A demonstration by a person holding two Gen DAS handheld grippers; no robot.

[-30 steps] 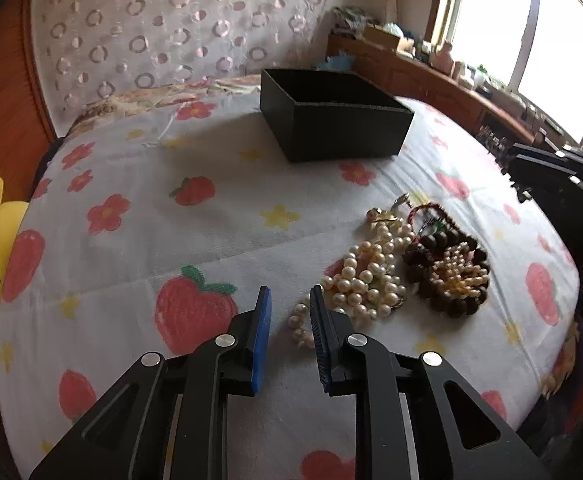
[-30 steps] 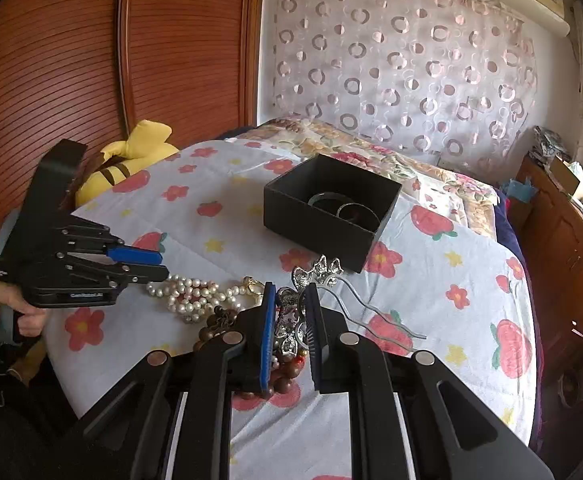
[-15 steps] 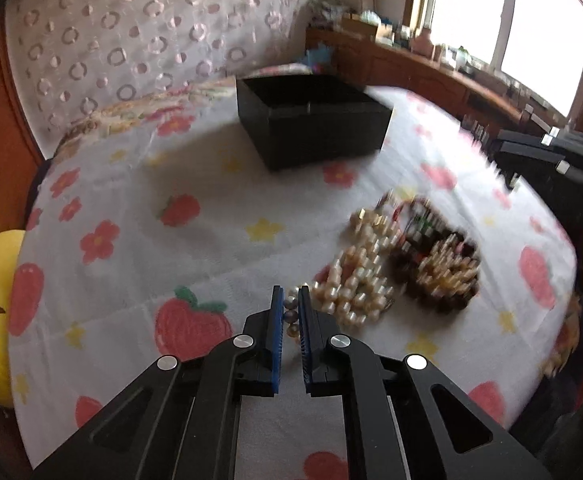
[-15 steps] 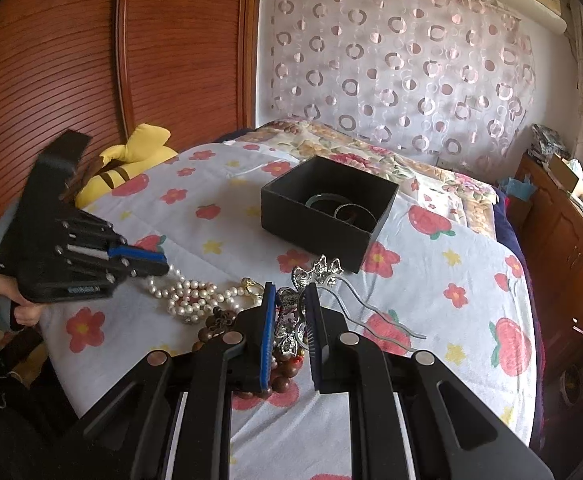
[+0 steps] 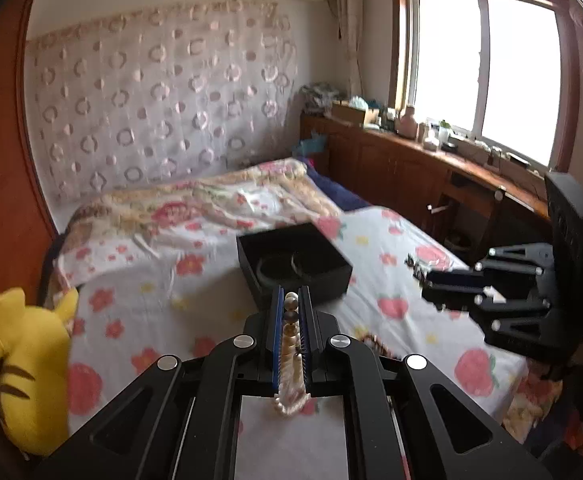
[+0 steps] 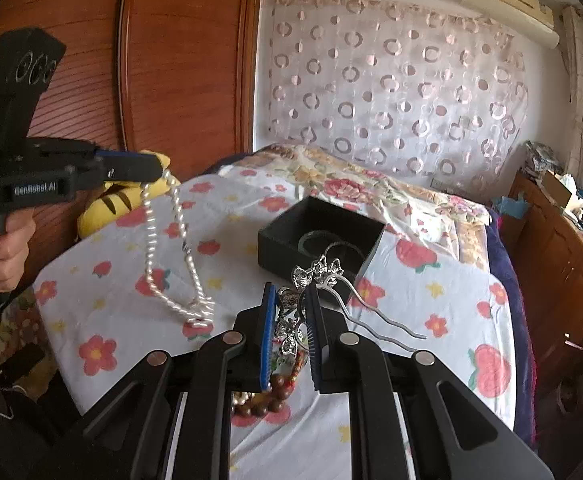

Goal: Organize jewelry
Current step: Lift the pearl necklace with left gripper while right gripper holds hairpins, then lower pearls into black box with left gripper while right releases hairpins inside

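A bed with a strawberry-print sheet [image 6: 411, 292] fills the room. At its middle sits a square, matte black box [image 6: 291, 236] holding bangles. The left gripper [image 6: 159, 166] is pinching a pearl necklace [image 6: 179, 216], which hangs in a long limp loop, its low end resting on the sheet left of the box. The strand looks light, slippery and floppy; gripping mid-strand suits it. The right gripper [image 6: 289, 336] stands spread around a stiff silver hairpin [image 6: 319, 276] near brown beads [image 6: 275, 392].

Home bedroom: bed [image 5: 219, 248], curtained window [image 5: 487, 72].
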